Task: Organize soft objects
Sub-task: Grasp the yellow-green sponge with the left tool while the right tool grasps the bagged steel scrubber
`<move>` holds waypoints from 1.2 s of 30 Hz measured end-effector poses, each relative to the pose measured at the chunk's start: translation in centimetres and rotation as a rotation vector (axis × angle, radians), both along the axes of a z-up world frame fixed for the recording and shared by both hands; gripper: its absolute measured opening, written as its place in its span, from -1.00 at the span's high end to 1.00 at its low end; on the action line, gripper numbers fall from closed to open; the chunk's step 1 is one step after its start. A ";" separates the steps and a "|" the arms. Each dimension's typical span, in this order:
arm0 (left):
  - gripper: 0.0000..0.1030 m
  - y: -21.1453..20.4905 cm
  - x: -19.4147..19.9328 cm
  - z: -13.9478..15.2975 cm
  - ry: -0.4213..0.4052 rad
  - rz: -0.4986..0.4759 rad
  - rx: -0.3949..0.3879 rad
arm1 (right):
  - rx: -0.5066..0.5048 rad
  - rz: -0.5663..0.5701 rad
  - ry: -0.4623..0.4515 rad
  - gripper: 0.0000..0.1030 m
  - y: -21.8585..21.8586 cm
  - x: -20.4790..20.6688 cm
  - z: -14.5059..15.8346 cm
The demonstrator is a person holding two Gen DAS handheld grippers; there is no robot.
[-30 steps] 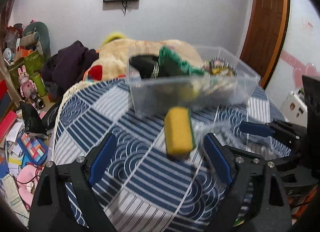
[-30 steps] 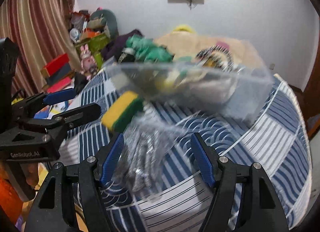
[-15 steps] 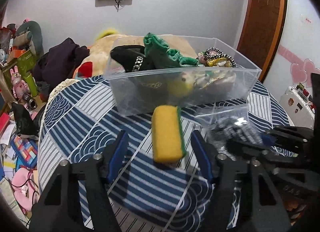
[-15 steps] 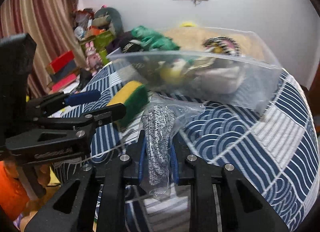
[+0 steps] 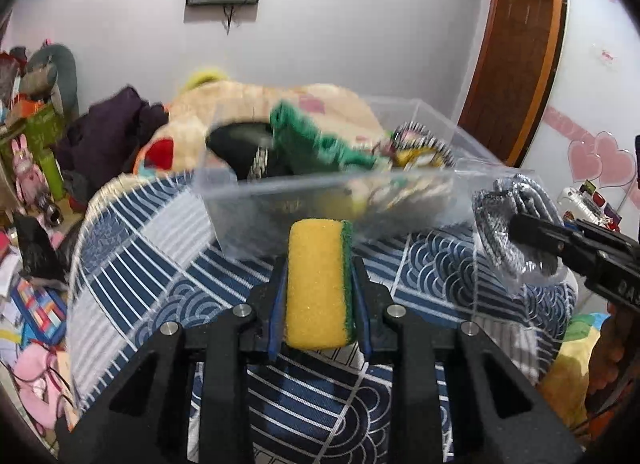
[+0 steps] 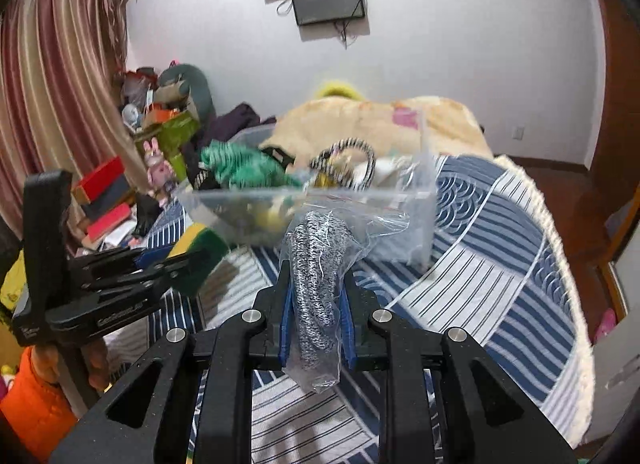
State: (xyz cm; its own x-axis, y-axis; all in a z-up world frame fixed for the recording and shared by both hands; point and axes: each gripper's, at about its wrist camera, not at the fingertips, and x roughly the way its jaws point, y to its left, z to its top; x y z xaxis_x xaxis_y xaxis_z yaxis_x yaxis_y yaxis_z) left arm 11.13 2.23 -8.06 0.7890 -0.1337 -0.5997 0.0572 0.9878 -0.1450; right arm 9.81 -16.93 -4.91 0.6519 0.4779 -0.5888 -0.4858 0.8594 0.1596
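Both claws have closed since the earlier frames: left claw point(image 5: 319, 296) is pinching the yellow-green sponge point(image 5: 318, 284), right claw point(image 6: 316, 296) is pinching the bagged speckled knit point(image 6: 316, 268), both just near the clear bin point(image 6: 420, 200) on the bed point(image 6: 500, 256).

The right gripper point(image 6: 314, 296) clamps a bagged speckled knit bundle point(image 6: 314, 284) before the clear bin point(image 6: 420, 200) on the blue patterned bedspread point(image 6: 500, 264), while the left gripper point(image 6: 176, 260) beside it pinches a yellow-green sponge point(image 6: 200, 252).
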 end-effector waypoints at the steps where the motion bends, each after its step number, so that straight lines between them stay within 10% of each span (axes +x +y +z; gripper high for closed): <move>1: 0.44 -0.1 -0.3 0.4 -0.013 -0.002 0.002 | 0.004 -0.002 -0.012 0.65 0.1 0.0 0.5; 17: 0.43 0.2 1.3 7.4 -0.187 0.006 -0.017 | 0.021 -0.005 -0.182 0.65 1.3 2.8 5.5; 36: 0.43 2.2 8.6 2.7 -0.060 0.080 -0.010 | -0.044 0.042 -0.001 0.65 7.2 9.4 0.1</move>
State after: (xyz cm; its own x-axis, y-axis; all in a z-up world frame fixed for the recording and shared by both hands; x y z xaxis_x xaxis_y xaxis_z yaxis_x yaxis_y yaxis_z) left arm 19.71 4.46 -5.36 0.8318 -0.0747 -0.5500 -0.0131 0.9880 -0.1540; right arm 19.22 -9.70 -4.84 0.6325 0.4781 -0.6093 -0.5216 0.8445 0.1212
